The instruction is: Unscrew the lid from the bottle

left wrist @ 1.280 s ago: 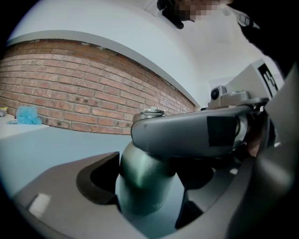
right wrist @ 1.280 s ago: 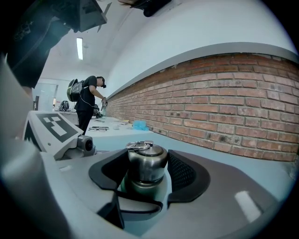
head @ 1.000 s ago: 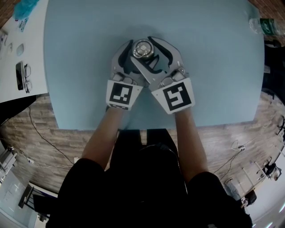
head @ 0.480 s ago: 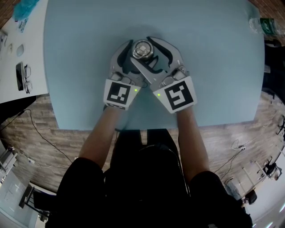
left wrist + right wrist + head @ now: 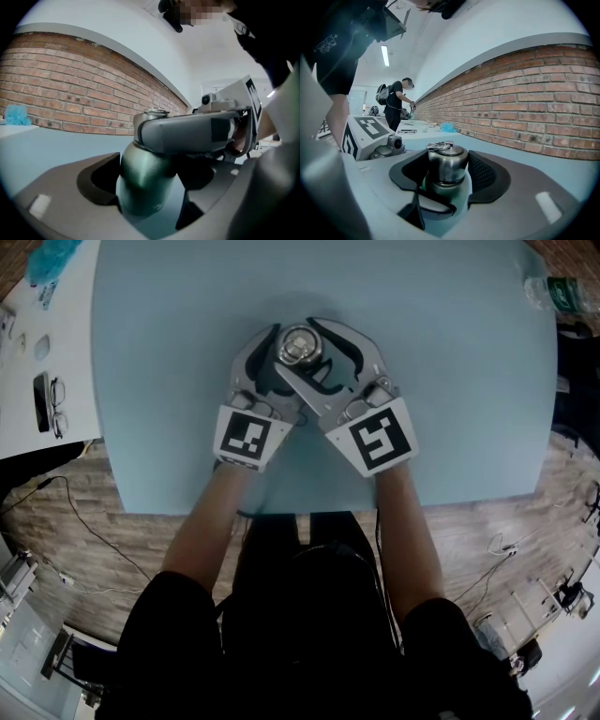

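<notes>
**Upright bottle bracketed by both grippers, lid on**

The matte dark-green bottle (image 5: 140,180) stands vertical on the pale blue table (image 5: 450,381). The left gripper (image 5: 152,199) straddles its rounded body low down, and the right gripper (image 5: 447,180) crosses above it, level with the smooth steel lid (image 5: 448,159). Both pairs of jaws stand wide apart, squeezing nothing; the right looks placed to twist.
</notes>
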`<action>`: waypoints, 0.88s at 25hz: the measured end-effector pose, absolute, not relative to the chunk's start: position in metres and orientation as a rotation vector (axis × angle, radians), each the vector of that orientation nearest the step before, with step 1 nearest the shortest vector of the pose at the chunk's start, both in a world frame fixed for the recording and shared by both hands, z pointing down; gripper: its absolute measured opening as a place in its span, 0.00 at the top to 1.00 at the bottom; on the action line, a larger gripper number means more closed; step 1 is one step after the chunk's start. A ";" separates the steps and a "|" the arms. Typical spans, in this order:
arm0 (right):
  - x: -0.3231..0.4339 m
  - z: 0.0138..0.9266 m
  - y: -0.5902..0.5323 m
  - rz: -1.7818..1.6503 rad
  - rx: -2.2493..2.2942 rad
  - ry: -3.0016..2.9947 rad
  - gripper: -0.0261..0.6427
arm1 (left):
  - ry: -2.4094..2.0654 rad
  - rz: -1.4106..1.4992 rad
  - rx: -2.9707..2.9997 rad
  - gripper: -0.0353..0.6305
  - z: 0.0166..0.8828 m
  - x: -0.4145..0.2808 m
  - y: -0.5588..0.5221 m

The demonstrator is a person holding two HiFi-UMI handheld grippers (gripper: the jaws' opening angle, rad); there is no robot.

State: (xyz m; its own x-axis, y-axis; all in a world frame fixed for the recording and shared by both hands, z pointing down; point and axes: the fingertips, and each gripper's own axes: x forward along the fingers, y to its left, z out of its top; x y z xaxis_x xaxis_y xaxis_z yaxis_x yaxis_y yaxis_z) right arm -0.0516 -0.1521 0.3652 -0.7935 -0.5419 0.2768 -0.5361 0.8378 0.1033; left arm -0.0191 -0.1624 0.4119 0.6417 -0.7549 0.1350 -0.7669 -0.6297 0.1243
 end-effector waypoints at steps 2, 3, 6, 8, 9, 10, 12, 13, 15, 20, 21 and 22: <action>-0.052 0.365 -0.152 -0.031 0.812 -2.723 0.57 | -1.252 0.098 2.692 0.40 0.411 -0.019 -0.162; -0.052 0.365 -0.152 -0.030 0.811 -2.724 0.57 | -1.248 0.101 2.693 0.40 0.412 -0.019 -0.162; -0.052 0.365 -0.152 -0.026 0.802 -2.727 0.57 | -1.240 0.099 2.692 0.40 0.412 -0.019 -0.162; -0.052 0.365 -0.151 -0.028 0.792 -2.729 0.57 | -1.229 0.109 2.697 0.40 0.413 -0.019 -0.161; -0.052 0.365 -0.151 -0.031 0.786 -2.730 0.57 | -1.223 0.114 2.700 0.40 0.414 -0.019 -0.161; -0.052 0.365 -0.151 -0.033 0.780 -2.732 0.57 | -1.219 0.119 2.704 0.40 0.414 -0.018 -0.161; -0.052 0.365 -0.151 -0.032 0.770 -2.738 0.57 | -1.217 0.114 2.710 0.40 0.411 -0.018 -0.162; -0.052 0.365 -0.151 -0.030 0.766 -2.740 0.57 | -1.219 0.100 2.709 0.40 0.410 -0.018 -0.162; -0.052 0.365 -0.150 -0.027 0.755 -2.745 0.57 | -1.213 0.102 2.708 0.40 0.411 -0.018 -0.162; -0.052 0.365 -0.151 -0.033 0.724 -2.757 0.57 | -1.193 0.127 2.729 0.40 0.412 -0.018 -0.162; -0.052 0.365 -0.151 -0.033 0.716 -2.758 0.57 | -1.189 0.132 2.729 0.40 0.413 -0.018 -0.162; -0.053 0.365 -0.150 -0.034 0.709 -2.759 0.57 | -1.185 0.134 2.730 0.40 0.414 -0.019 -0.161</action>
State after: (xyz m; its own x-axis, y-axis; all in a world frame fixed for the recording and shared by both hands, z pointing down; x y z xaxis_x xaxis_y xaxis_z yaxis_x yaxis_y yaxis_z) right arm -0.0527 -0.1505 0.3651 -0.8364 -0.4751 0.2733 -0.4683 0.8786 0.0941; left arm -0.0189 -0.1615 0.4138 0.6816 -0.7170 0.1460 -0.7315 -0.6725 0.1128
